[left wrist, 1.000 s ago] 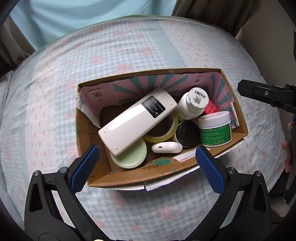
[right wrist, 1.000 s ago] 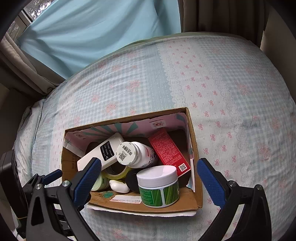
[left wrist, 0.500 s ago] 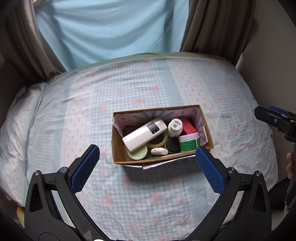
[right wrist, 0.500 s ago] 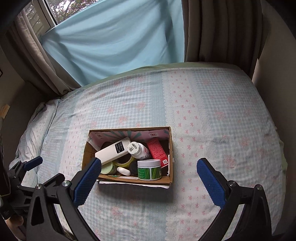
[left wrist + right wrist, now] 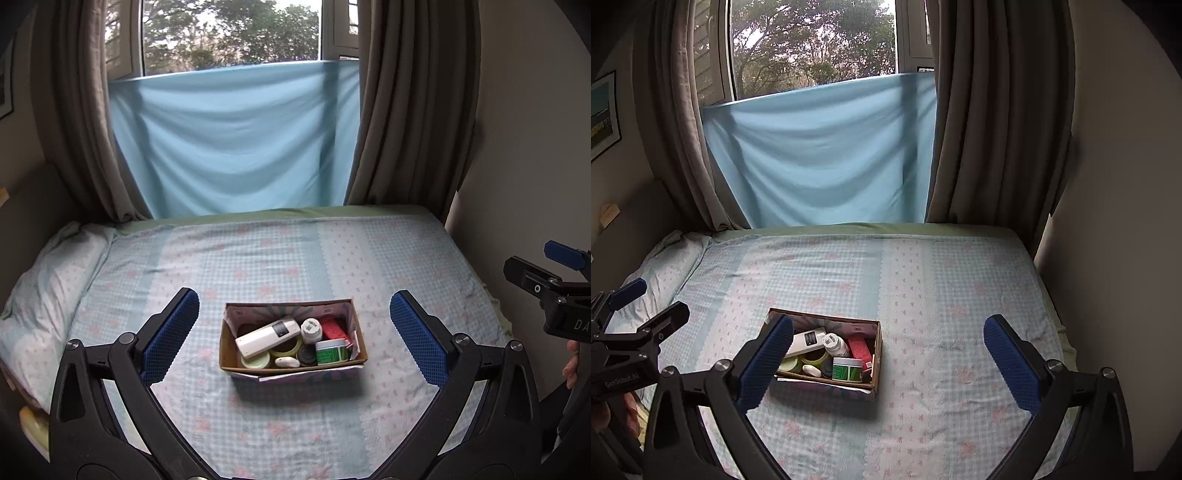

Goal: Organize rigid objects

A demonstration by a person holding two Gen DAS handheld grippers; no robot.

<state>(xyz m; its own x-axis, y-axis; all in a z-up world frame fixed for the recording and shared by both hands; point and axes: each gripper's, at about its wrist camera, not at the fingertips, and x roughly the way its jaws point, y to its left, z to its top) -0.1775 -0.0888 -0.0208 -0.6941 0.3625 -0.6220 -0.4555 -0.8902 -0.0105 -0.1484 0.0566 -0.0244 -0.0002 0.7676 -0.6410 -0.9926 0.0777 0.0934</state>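
Left wrist view: my left gripper (image 5: 294, 334) is wide open and holds nothing. The cardboard box (image 5: 292, 370) sits on the bed (image 5: 258, 258), holding a white remote (image 5: 267, 336) lying diagonally, a white bottle (image 5: 311, 329), a red box (image 5: 333, 328), a green-labelled jar (image 5: 331, 351), a tape roll (image 5: 286, 349) and a pale green lid (image 5: 255, 360). Right wrist view: my right gripper (image 5: 888, 365) is likewise spread wide and empty; the box lies at its left finger (image 5: 767, 363), contents unchanged in kind.
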